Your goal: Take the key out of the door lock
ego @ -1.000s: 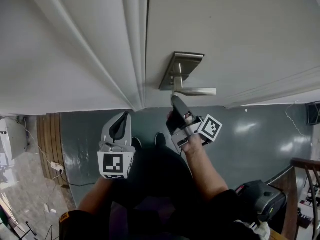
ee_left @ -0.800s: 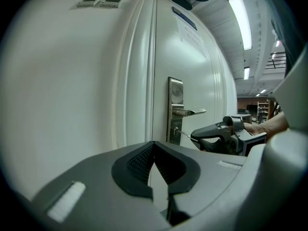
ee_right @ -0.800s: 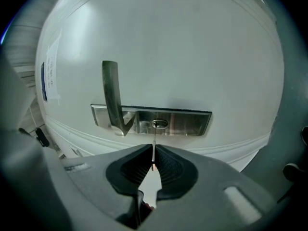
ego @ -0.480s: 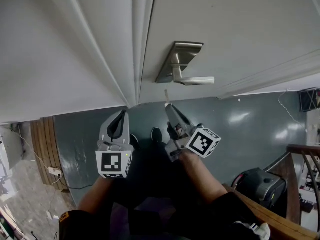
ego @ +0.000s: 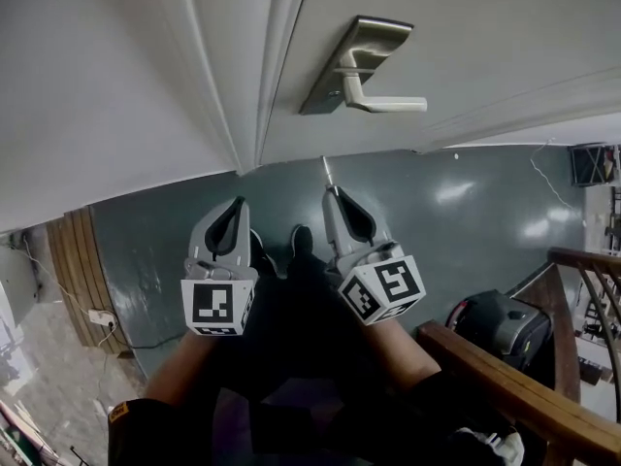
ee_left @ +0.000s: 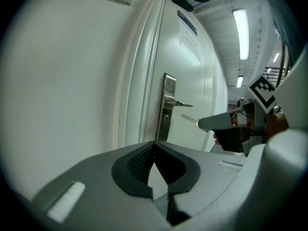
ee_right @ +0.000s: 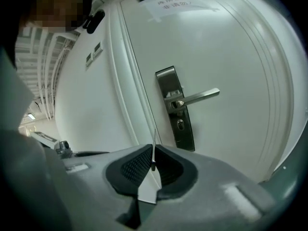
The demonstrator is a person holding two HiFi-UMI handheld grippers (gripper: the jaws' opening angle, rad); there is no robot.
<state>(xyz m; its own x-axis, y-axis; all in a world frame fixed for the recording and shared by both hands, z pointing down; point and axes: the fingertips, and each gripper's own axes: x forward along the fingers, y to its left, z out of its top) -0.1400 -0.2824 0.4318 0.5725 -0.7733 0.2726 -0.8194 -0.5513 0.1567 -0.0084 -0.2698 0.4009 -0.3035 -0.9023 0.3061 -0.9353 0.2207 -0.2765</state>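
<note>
Below the door handle (ego: 386, 104) at upper centre, the right claw (ego: 332, 196) pinched the key (ego: 327, 174), clear of the lock (ee_right: 180, 124); the left claw (ego: 237, 205) stayed pressed together, empty.

Head view: my left gripper (ego: 236, 207) at 9 o'clock of my right gripper (ego: 333, 197), apart. Key (ego: 327, 171) between right jaws, tip toward 12, clear of door (ego: 466, 27). Handle (ego: 386, 102) on lock plate (ego: 354, 61), 12-1 o'clock beyond key. Railing (ego: 505, 377) at 4 o'clock.
</note>
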